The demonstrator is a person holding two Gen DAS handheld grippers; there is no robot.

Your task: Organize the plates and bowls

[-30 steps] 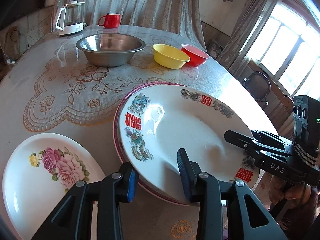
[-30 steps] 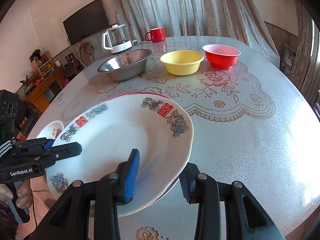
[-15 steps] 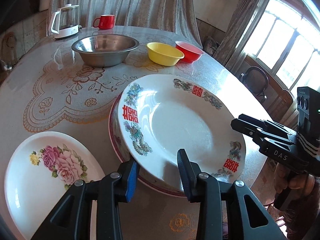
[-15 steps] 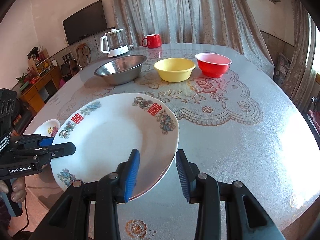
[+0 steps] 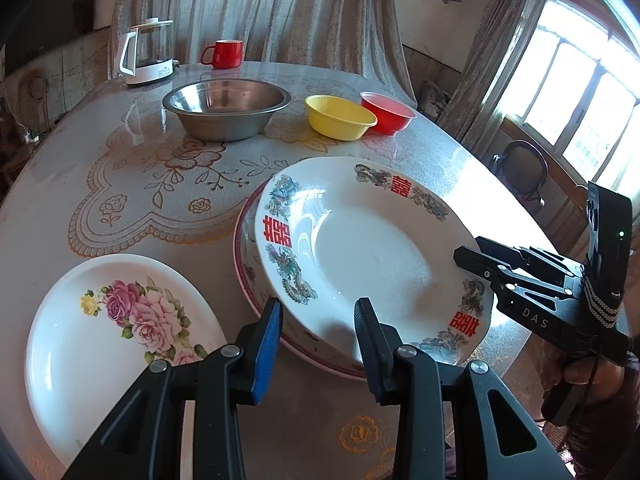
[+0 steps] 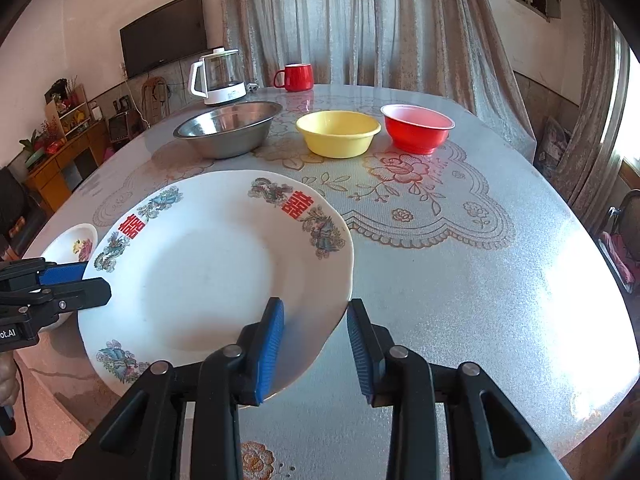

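Observation:
A large white plate (image 5: 360, 248) with red characters and dragon prints hangs tilted above a pink-rimmed plate (image 5: 245, 268) on the table. My left gripper (image 5: 320, 328) is shut on its near rim, one pad under it and one on top. In the right wrist view, the same plate (image 6: 208, 264) has its right rim between the fingers of my right gripper (image 6: 314, 340). Those jaws are closing; the blue left pad lies on the plate's face and a strip of table shows before the right pad. My left gripper (image 6: 94, 276) grips the plate's left edge there.
A rose-printed plate (image 5: 100, 340) lies at the near left. A steel bowl (image 5: 226, 108), a yellow bowl (image 5: 340, 118) and a red bowl (image 5: 390, 114) stand in a row further back. A kettle (image 5: 146, 54) and red mug (image 5: 224, 54) stand by the curtain.
The printed plate has come up off the pink-rimmed plate and tilted, showing more of that plate's left side. My right gripper's fingers stand a little closer together.

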